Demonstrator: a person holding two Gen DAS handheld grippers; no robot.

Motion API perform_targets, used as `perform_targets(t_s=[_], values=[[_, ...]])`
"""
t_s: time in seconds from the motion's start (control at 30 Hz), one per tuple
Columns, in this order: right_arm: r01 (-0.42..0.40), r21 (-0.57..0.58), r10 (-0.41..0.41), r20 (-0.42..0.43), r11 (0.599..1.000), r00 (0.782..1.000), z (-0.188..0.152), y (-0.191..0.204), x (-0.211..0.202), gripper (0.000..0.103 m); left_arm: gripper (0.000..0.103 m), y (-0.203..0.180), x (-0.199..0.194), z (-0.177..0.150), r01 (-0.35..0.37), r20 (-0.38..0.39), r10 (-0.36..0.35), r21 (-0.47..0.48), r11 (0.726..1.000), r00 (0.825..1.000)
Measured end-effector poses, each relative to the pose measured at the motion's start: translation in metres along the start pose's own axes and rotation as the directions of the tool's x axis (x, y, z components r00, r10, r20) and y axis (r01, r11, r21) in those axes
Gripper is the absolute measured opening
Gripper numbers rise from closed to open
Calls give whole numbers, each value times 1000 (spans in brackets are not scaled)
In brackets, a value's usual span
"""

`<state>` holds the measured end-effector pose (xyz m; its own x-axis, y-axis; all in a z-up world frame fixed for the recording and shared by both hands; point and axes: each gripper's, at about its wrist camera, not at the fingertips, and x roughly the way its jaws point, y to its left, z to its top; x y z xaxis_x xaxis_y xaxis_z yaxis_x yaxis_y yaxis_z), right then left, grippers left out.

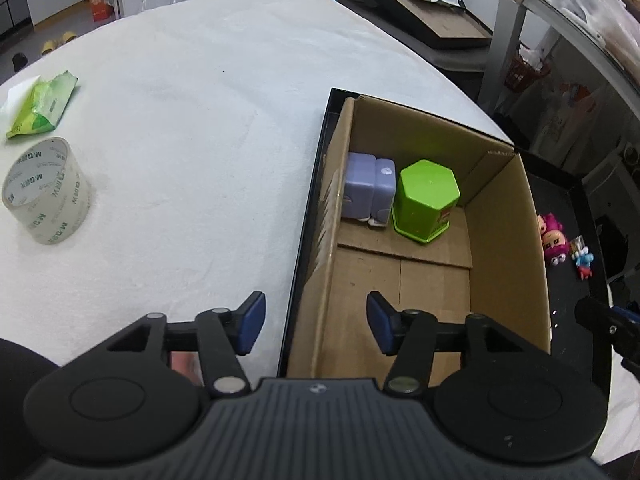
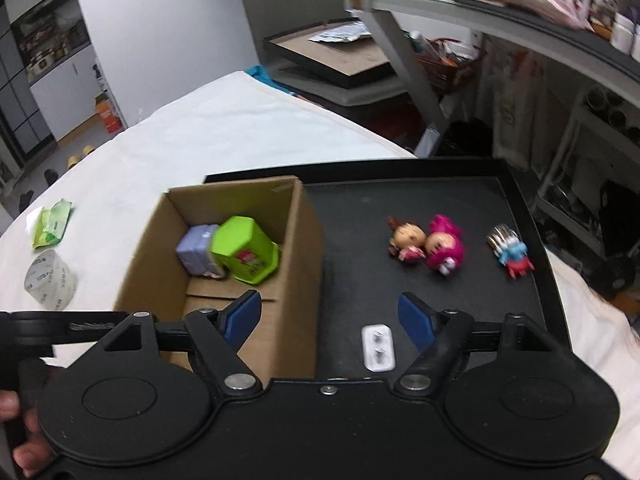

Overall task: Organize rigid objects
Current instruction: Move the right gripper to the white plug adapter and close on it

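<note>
An open cardboard box stands in a black tray. Inside it sit a green hexagonal container and a lilac plastic box. On the tray lie two small dolls, a small red-and-blue toy and a white plug adapter. My left gripper is open and empty over the box's near left wall. My right gripper is open and empty above the tray, near the adapter.
A roll of clear tape and a green wipes packet lie on the white tablecloth to the left. Shelving and a framed board stand beyond the table's far edge.
</note>
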<state>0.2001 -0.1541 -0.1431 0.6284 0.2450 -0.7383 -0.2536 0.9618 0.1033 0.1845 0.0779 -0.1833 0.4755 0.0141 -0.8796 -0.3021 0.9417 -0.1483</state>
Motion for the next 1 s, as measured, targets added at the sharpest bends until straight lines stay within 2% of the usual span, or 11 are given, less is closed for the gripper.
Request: perform_targets(t_s=[0.17, 0.4, 0.53, 0.67, 0.8, 0.83, 0.87, 1.0], values=[[4, 35, -4, -21, 999, 1000, -14, -21, 5, 75, 55, -8, -2, -4, -31, -10, 31, 38, 999, 999], [-36, 95, 39, -29, 995, 999, -32, -43, 17, 75, 55, -18, -5, -3, -76, -9, 77, 77, 994, 997], [-60, 122, 66, -49, 991, 997, -41, -50, 32, 74, 55, -29, -2, -4, -96, -21, 99, 105, 990, 995], [-48, 129, 57, -66, 990, 996, -39, -52, 47, 72, 55, -40, 2, -5, -113, -29, 118, 132, 985, 993], [-64, 120, 74, -82, 991, 994, -39, -52, 57, 60, 55, -50, 6, -6, -143, -38, 150, 148, 979, 988], [-65, 116, 75, -83, 991, 994, -39, -52, 59, 47, 56, -53, 6, -6, -159, -35, 167, 154, 975, 985], [-68, 118, 79, -89, 991, 993, -40, -54, 61, 26, 56, -55, 7, -6, -168, -34, 176, 158, 973, 984], [-132, 154, 146, -81, 979, 986, -42, -65, 62, 22, 56, -59, 7, -7, -186, -33, 193, 156, 970, 981]])
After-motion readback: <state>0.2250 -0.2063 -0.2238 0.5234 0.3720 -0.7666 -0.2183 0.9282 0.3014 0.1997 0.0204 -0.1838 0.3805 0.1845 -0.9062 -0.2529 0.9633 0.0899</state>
